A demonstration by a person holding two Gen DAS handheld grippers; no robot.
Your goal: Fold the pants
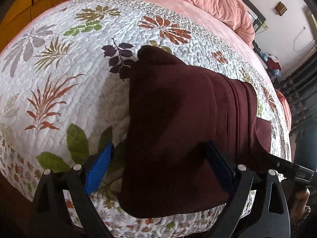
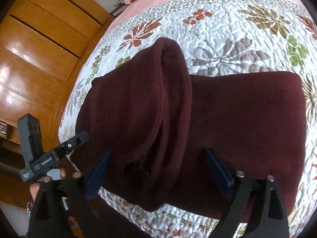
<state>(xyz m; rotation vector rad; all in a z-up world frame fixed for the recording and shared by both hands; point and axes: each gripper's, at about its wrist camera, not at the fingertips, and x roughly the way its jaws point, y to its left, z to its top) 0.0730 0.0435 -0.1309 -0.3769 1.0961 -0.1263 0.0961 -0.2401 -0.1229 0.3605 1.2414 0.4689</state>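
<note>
Dark maroon pants (image 1: 178, 119) lie folded in a thick bundle on the floral quilt, near its front edge; they also show in the right wrist view (image 2: 237, 129), with a rolled fold standing up on the left part (image 2: 158, 99). My left gripper (image 1: 158, 166) is open, its blue-padded fingers (image 1: 99, 170) spread wide just above the near end of the bundle. My right gripper (image 2: 158, 172) is open too, its fingers (image 2: 218, 170) straddling the near edge of the pants. Neither holds cloth. The other gripper's body shows at the left of the right wrist view (image 2: 49, 158).
The white quilt with leaf prints (image 1: 59, 79) covers a bed. A rumpled pink blanket (image 1: 218, 0) lies at the far end. A wooden wardrobe (image 2: 39, 49) stands left of the bed. Cluttered floor and a wall lie to the right (image 1: 277, 63).
</note>
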